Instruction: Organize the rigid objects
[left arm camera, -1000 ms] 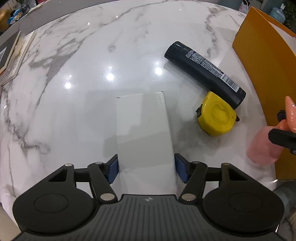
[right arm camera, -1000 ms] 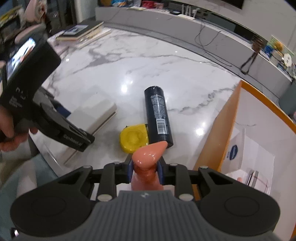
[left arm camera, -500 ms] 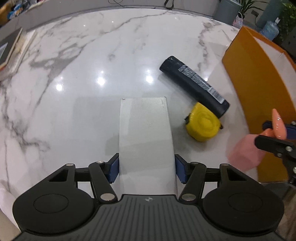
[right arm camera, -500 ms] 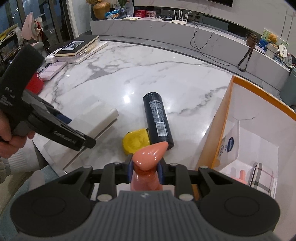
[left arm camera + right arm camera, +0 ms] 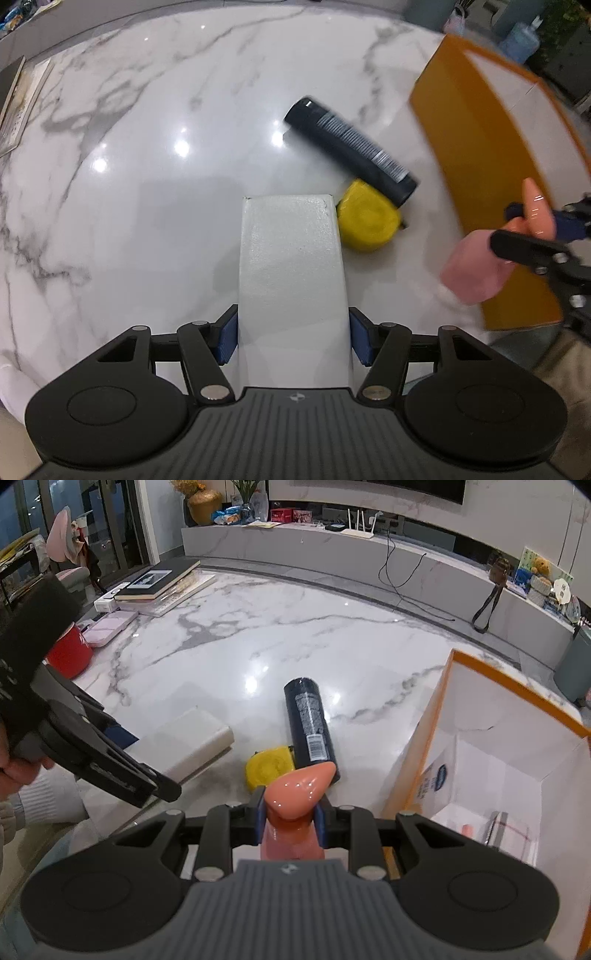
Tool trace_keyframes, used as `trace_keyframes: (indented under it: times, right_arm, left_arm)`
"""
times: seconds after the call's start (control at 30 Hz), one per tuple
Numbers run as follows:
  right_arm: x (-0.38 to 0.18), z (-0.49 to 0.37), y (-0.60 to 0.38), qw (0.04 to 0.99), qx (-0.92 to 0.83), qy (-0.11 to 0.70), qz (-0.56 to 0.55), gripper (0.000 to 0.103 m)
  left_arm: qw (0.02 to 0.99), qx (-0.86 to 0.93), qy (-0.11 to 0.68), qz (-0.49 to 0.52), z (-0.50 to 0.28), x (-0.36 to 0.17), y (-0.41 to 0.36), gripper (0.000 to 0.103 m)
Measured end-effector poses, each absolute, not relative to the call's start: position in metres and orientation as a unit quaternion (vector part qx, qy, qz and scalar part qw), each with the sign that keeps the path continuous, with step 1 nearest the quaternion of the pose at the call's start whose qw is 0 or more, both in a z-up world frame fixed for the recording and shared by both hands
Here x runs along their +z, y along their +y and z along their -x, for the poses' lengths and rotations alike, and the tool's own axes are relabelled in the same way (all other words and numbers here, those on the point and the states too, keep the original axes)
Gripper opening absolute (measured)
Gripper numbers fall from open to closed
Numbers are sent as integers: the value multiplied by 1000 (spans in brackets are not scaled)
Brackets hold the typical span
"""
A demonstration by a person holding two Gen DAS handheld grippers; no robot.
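Note:
My left gripper (image 5: pixel 293 334) is shut on a flat white box (image 5: pixel 291 273) and holds it above the marble table (image 5: pixel 155 155). The box also shows in the right wrist view (image 5: pixel 192 742). My right gripper (image 5: pixel 291 818) is shut on a pink bottle with a pointed cap (image 5: pixel 295 794), held left of the orange box (image 5: pixel 436 720); the bottle also shows in the left wrist view (image 5: pixel 480 269). A black tube (image 5: pixel 351 151) and a yellow tape measure (image 5: pixel 369 221) lie on the table, touching each other.
The orange box (image 5: pixel 491 177) stands open at the right and holds a white carton (image 5: pixel 439 779) and small items. Books (image 5: pixel 159 579), a pink case (image 5: pixel 107 627) and a red cup (image 5: pixel 72 655) sit at the table's far left.
My left gripper has lifted the white box and carried it right, toward the tape measure. My right gripper has risen with the pink bottle, beside the orange box.

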State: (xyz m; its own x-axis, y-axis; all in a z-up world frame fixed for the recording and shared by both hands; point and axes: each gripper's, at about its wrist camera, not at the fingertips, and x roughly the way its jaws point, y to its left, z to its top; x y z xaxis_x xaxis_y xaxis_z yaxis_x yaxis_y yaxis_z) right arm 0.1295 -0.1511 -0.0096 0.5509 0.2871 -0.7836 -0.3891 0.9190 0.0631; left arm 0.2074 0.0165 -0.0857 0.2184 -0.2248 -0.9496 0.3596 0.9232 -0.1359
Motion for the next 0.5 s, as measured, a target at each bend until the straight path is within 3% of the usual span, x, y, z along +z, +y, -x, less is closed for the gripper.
trace_keyframes:
  times: [0.5]
  right_arm:
    - [53, -116, -176, 907, 186, 371, 67, 25]
  left_arm:
    - [814, -245, 526, -13, -189, -2, -14, 69]
